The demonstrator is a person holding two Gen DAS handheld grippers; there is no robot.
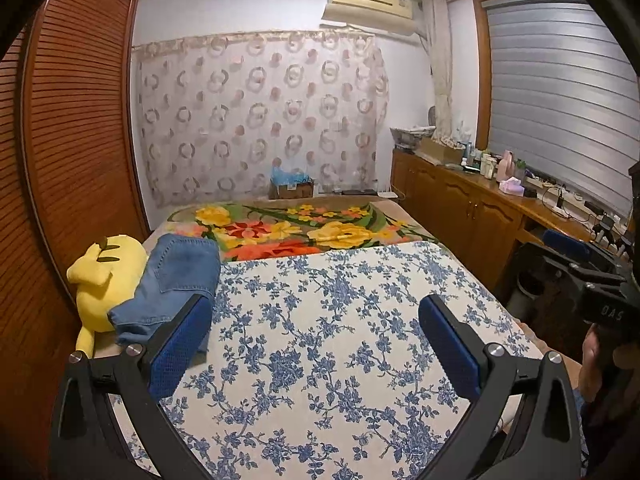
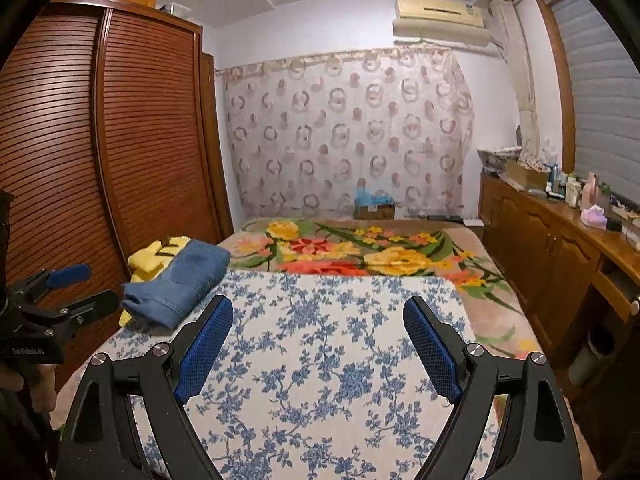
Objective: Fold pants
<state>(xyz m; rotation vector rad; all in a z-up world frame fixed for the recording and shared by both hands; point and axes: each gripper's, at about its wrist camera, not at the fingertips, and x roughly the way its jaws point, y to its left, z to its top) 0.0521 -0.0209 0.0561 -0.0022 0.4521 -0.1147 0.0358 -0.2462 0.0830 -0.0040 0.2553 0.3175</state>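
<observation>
Folded blue denim pants [image 1: 168, 280] rest at the bed's left edge against a yellow plush toy [image 1: 100, 276]. Left claw [image 1: 316, 344] and right claw [image 2: 318, 348] hover wide open, holding nothing. The folding looks finished; no further grasp seems needed.

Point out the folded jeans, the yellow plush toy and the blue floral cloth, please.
folded jeans [image 1: 176, 272]: left wrist view, middle of the denim.
yellow plush toy [image 1: 100, 276]: left wrist view, its body.
blue floral cloth [image 2: 320, 344]: right wrist view, bare middle.

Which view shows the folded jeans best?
The left wrist view: the folded jeans sit close, with a back pocket and hems visible, leaning on the yellow plush toy. The right wrist view shows them smaller and farther left, with less detail.
</observation>
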